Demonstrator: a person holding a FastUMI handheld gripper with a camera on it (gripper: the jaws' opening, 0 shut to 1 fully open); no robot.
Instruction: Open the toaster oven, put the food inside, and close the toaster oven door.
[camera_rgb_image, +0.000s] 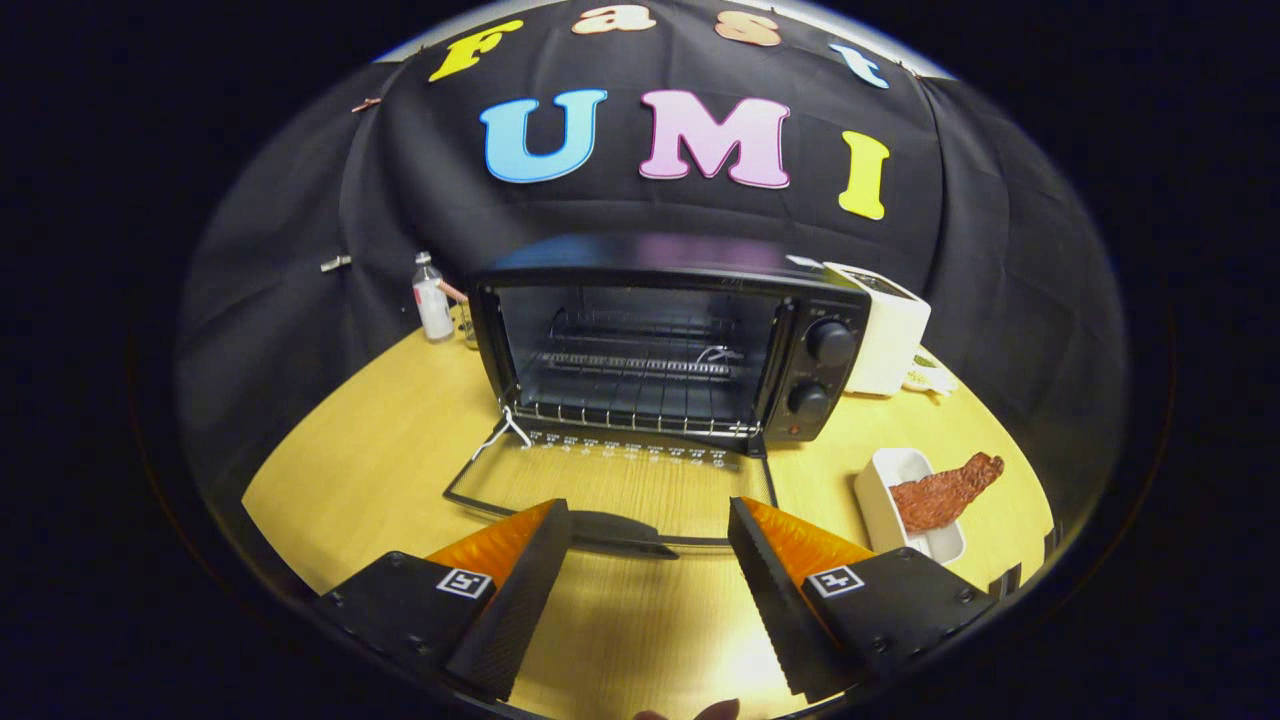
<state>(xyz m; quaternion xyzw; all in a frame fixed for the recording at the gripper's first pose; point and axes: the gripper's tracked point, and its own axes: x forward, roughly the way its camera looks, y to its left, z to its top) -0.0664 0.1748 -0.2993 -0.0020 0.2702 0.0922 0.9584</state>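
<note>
Fingers (650, 545) stand spread wide with nothing between them, just short of the handle on the toaster oven door (610, 485), which already lies folded down flat toward them on the table (370, 460). Opening looks done; loading and closing remain. The food (945, 492), a flat reddish strip, rests across a white dish (885, 480) right of the fingers, its long axis slanting away to the right.

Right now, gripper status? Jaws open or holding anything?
Gripper: jaws open, holding nothing; the oven door lies open just ahead, its handle between the fingertips, untouched.
</note>
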